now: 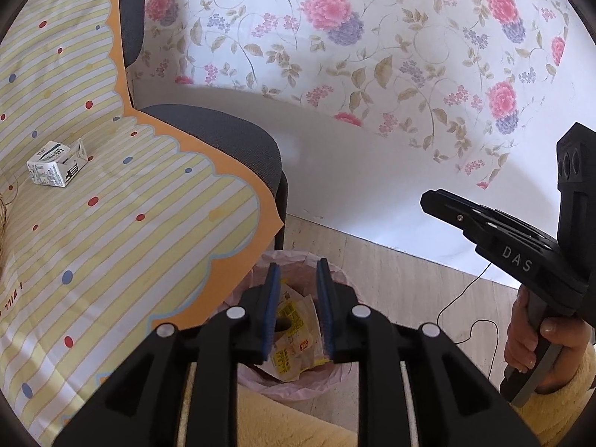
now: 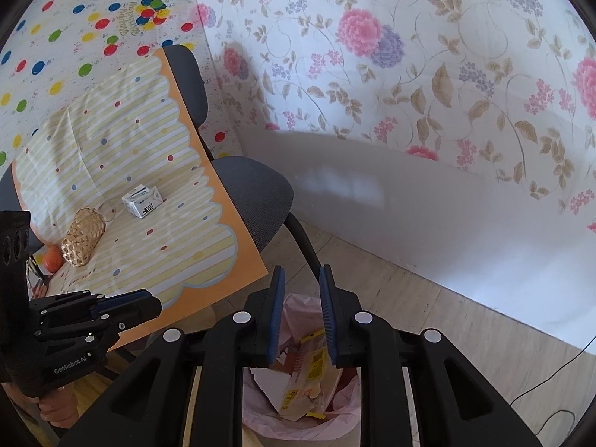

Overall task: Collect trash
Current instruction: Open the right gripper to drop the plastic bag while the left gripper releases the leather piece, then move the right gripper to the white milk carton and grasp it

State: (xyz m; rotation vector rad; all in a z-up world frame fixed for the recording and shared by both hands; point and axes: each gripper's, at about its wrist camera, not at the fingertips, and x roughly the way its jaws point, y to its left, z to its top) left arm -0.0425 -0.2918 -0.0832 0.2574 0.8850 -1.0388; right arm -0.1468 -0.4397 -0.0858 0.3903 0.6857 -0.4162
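Both tools hang over the bin, pitched steeply downward. In the left wrist view the left tool [image 1: 298, 309] has its blue pads [image 1: 271, 309] slightly apart with nothing between them, and the pink-lined trash bin [image 1: 260, 380] sits directly beneath, holding crumpled yellow wrappers [image 1: 294, 339]. The right tool [image 1: 439, 205] shows at 3 o'clock, tilted down to the left, with a hand [image 1: 529, 339] wrapped round its grip; from here I cannot tell how its jaws stand. In the right wrist view the right tool [image 2: 301, 313] also has its pads a little apart and empty, above the same trash bin [image 2: 257, 417] and its yellow wrappers [image 2: 309, 376]. The left tool [image 2: 149, 305] reaches in from 9 o'clock. A small milk carton [image 1: 57, 165] lies on its side on the striped cloth over the chair [image 1: 223, 130], at 9 o'clock from the left tool and well apart from the bin. A woven basket [image 2: 82, 237] lies nearby on the cloth.
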